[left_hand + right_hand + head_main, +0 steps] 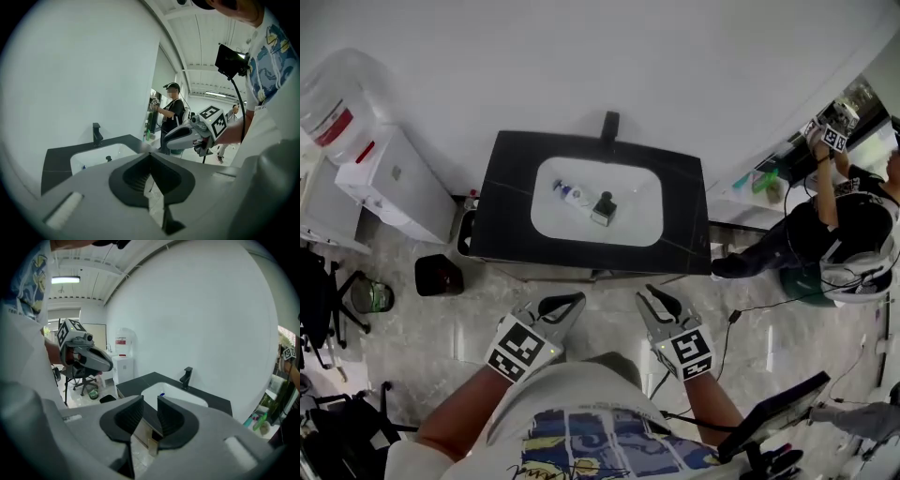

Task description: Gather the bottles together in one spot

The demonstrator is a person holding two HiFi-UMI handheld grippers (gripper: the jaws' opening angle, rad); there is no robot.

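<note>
Approach: L tool [565,307] closed together, empty; bottles [573,194] lie in sink [642,220] of black worktop [502,216], well ahead; R tool [661,305] slightly apart, empty; risk: curved basin may roll bottles away if nudged by too-narrow jaws.

I see a matt black table [502,216] around a glossy white basin [637,220]; my right tool [150,403] looks like smooth grey plastic.

Head view: overhead, facing steeply down; black counter [502,225] with white basin [546,223] well ahead.
Left gripper view: low, along own jaws, toward basin from afar; right gripper [168,139] at right.
Right gripper view: same bearing, possibly slightly nearer; left gripper [108,364] at left.
Shared by all: basin, faucet [609,125].
</note>
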